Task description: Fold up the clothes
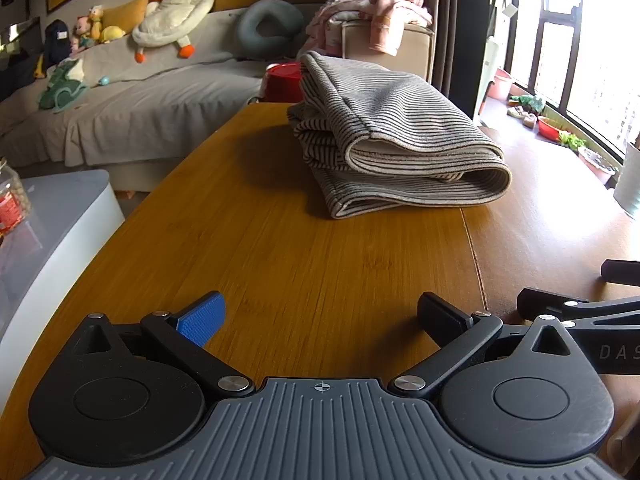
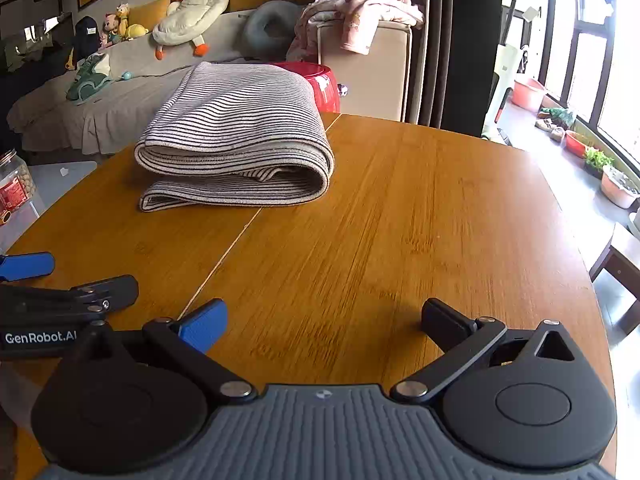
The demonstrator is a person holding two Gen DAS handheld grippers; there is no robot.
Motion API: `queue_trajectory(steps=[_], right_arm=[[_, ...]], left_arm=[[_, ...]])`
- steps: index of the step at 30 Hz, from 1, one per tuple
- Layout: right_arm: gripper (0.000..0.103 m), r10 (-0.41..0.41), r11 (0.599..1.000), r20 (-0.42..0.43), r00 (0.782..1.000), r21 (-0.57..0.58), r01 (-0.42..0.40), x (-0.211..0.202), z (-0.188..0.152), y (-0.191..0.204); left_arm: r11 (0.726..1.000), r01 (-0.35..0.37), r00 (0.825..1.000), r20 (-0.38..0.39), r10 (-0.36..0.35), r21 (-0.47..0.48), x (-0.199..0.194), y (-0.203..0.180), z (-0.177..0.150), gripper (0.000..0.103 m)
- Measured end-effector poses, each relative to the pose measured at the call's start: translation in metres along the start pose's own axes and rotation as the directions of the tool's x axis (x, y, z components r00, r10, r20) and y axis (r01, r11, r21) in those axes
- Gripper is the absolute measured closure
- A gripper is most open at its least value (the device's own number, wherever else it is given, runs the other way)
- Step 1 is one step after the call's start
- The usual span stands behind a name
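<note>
A grey striped garment (image 1: pixel 392 136) lies folded in a thick stack on the far part of the wooden table (image 1: pixel 304 248); the right wrist view shows the same garment (image 2: pixel 236 136) at centre left. My left gripper (image 1: pixel 320 312) hovers low over the near table, open, nothing between its fingers, well short of the garment. My right gripper (image 2: pixel 324 316) is also open and empty, beside the left one. The right gripper's fingers (image 1: pixel 552 304) show at the right edge of the left wrist view. The left gripper's blue pad (image 2: pixel 28 266) shows at the left edge of the right wrist view.
A red stool (image 2: pixel 320 80) stands behind the table. Beyond it is a sofa (image 1: pixel 140 92) with plush toys and a pile of pink clothes (image 1: pixel 376 12). A white box (image 1: pixel 52 240) and a jar (image 2: pixel 14 184) sit left of the table. Windows and plants line the right side.
</note>
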State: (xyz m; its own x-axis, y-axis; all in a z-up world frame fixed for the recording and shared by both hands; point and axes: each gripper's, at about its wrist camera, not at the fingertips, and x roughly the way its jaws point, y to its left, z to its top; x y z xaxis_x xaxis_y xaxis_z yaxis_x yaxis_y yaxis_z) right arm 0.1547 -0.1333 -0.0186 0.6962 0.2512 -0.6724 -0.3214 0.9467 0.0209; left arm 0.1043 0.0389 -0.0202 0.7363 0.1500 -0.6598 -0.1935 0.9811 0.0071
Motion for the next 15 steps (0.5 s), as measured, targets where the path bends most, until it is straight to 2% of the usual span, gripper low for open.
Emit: queue_trajectory(steps=[15], right_arm=[[0.0,-0.007,1.0,0.001,1.0,0.006,0.007,-0.0012,-0.0008,-0.0002]], left_arm=[[1.0,0.001,1.0,0.0,-0.001,0.0,-0.0013,-0.0011,-0.0004,0.0]])
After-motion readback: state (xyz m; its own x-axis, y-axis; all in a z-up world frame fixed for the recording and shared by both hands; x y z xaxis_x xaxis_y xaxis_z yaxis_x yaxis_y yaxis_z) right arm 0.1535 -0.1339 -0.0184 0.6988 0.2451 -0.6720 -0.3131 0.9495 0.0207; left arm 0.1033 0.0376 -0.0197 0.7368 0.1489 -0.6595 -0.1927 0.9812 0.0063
